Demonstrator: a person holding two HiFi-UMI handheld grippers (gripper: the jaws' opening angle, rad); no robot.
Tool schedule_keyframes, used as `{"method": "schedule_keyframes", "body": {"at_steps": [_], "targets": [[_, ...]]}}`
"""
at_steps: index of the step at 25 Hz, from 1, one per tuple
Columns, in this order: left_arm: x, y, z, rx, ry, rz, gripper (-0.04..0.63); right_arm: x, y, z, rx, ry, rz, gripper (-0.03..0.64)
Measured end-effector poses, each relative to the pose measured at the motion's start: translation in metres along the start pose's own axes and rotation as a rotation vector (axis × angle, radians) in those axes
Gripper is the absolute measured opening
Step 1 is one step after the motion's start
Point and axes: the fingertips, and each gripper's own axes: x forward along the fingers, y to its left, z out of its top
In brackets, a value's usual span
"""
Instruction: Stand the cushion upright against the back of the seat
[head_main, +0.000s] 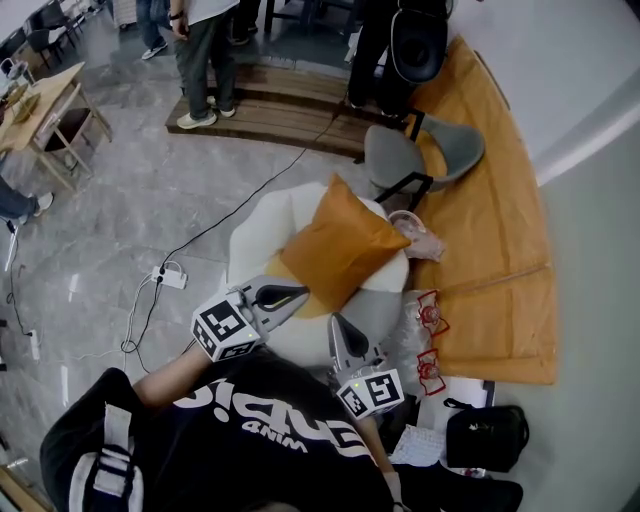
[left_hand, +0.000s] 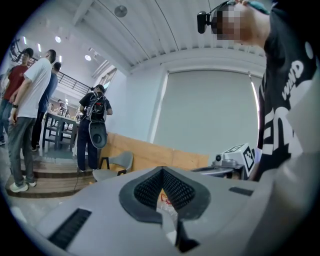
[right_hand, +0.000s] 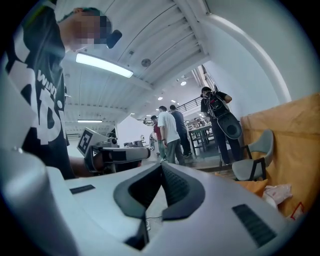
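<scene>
The orange cushion (head_main: 342, 250) stands tilted on the pale seat (head_main: 262, 222), one corner pointing up. My left gripper (head_main: 298, 293) hovers just off the cushion's lower left edge, its jaws shut with nothing in them. My right gripper (head_main: 338, 324) is below the cushion's bottom corner, also shut and empty. In the left gripper view the left gripper (left_hand: 162, 170) has its tips together, and the right gripper (left_hand: 235, 158) shows beyond. The right gripper view shows the right gripper (right_hand: 161, 165) closed, the left gripper (right_hand: 116, 153) opposite, and a bit of the cushion (right_hand: 253, 186).
A grey chair (head_main: 424, 150) stands behind the seat beside an orange wall panel (head_main: 505, 230). Plastic bags (head_main: 430, 322) and a black bag (head_main: 486, 436) lie at the right. A cable and a power strip (head_main: 170, 276) cross the floor at the left. People (head_main: 205, 60) stand on a wooden step (head_main: 290, 100).
</scene>
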Motion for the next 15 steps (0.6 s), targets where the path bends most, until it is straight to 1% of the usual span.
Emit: {"method": "schedule_keyframes", "body": {"at_steps": [9, 15], "targets": [[-0.0013, -0.0005, -0.002, -0.008, 0.003, -0.004, 0.006, -0.0013, -0.0096, -0.0003, 0.01, 0.0, -0.039, 0.021], [-0.0057, 0.0029, -0.0053, -0.017, 0.005, 0.008, 0.006, -0.0004, -0.0089, -0.002, 0.014, 0.002, -0.042, 0.021]]}}
